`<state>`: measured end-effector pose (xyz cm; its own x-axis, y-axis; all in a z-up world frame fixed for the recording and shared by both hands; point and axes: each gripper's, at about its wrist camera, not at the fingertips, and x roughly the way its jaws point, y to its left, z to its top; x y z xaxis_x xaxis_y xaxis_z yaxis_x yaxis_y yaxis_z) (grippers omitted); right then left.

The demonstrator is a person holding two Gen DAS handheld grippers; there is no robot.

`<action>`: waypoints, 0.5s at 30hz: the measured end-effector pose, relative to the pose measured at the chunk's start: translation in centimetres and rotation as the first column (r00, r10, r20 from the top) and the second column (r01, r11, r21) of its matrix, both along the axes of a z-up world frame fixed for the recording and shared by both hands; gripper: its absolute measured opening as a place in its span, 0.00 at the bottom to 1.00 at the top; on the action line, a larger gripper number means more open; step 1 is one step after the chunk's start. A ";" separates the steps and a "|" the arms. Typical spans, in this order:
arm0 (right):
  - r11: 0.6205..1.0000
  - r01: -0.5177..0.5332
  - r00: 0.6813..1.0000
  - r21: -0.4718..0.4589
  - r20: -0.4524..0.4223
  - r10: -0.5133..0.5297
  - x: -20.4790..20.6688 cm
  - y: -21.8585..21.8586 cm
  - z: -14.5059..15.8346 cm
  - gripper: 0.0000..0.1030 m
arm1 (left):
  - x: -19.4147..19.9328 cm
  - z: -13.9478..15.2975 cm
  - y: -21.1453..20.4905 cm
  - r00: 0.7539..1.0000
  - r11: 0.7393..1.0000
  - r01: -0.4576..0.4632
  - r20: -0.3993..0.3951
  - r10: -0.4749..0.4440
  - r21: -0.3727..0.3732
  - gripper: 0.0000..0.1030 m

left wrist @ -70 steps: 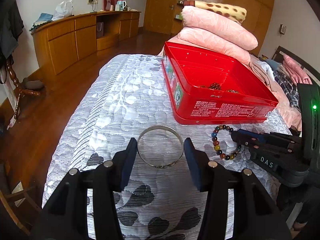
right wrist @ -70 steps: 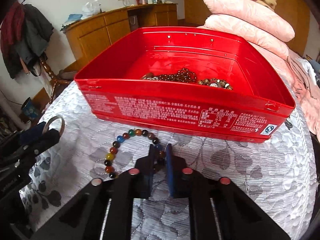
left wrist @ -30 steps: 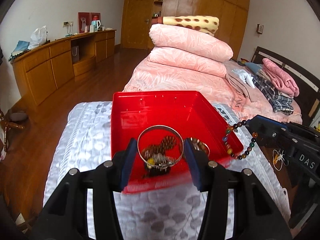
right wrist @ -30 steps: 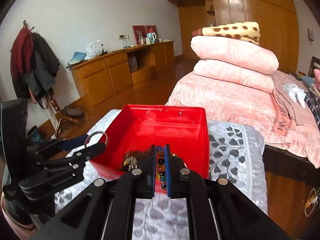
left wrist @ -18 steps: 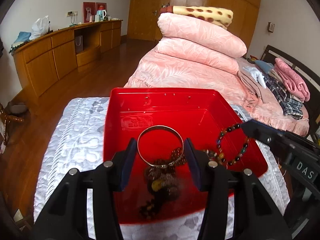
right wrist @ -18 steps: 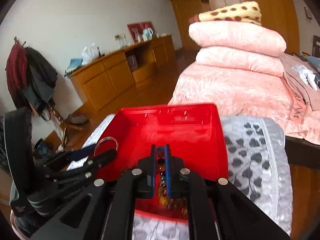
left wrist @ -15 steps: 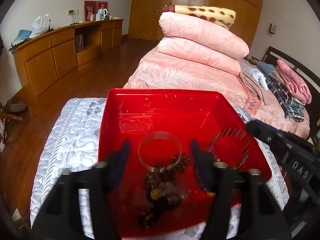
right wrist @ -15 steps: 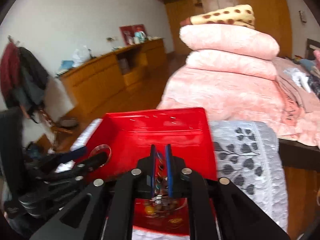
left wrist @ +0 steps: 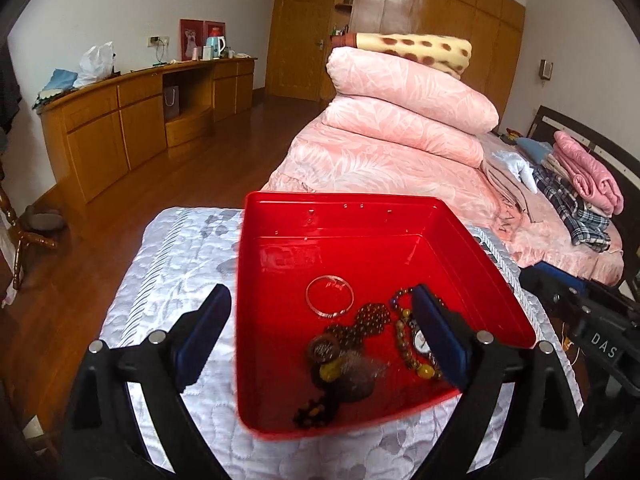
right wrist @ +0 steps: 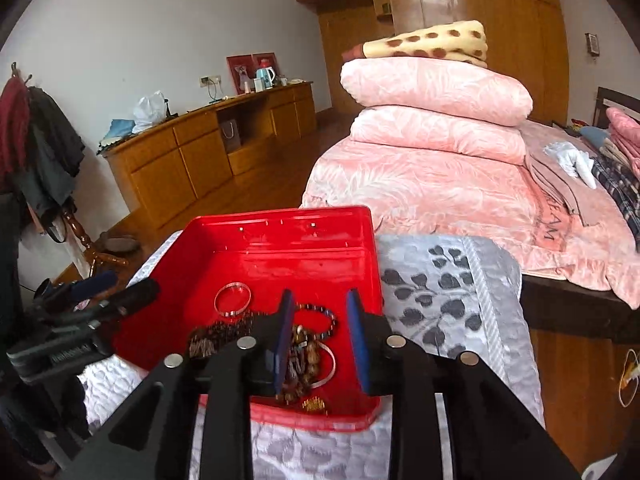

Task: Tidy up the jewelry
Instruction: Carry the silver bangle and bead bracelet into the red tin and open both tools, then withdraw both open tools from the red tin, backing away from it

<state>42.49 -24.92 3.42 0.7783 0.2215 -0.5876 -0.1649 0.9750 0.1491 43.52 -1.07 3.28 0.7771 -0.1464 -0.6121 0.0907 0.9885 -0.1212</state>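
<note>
Red plastic is filling my view: the red box (left wrist: 360,236) is sitting on the grey-and-white quilted cover (left wrist: 180,256), and I am holding both claws over its near end. My left gripper (left wrist: 322,332) is standing wide apart, its jaws having just been opening, and nothing is between the pads now. The silver bangle (left wrist: 330,295) is lying flat on the box floor, just ahead of that claw and between the lines of its two fingers, touching neither. My right gripper (right wrist: 322,340) is parted too, more narrowly, its jaws also having just been opening. The multicoloured bead bracelet (right wrist: 320,318) is lying in the box beneath and just beyond its tips, free of the pads as far as I can tell. Around it the heap of dark beaded strands (left wrist: 360,324) is piling up toward the near wall, with what looks like a watch face (left wrist: 420,338) among them. From the right claw's camera the bangle is resting to the left of the heap, near my left claw's tips.
</note>
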 end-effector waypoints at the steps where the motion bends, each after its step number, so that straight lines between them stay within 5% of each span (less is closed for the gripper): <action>1: 1.000 0.003 1.000 -0.004 0.001 -0.003 -0.6 -0.1 -0.2 0.35 | -0.3 0.1 0.1 1.000 1.000 -0.001 0.003 0.001 0.002 0.87; 5: 1.000 0.002 1.000 -0.010 0.001 -0.002 -2.5 -0.2 -0.8 0.41 | -2.3 0.0 0.4 1.000 1.000 -0.001 0.009 0.001 0.017 0.91; 15: 1.000 0.016 1.000 0.000 -0.003 -0.016 -7.9 0.0 -2.5 0.74 | -8.1 -1.4 1.1 0.999 1.000 0.006 0.043 -0.007 0.030 0.94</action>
<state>34.60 -24.93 0.90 0.7797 0.2091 -0.5901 -0.1488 0.9775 0.1497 35.41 -0.01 1.91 0.8019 -0.1338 -0.5823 0.1017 0.9909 -0.0877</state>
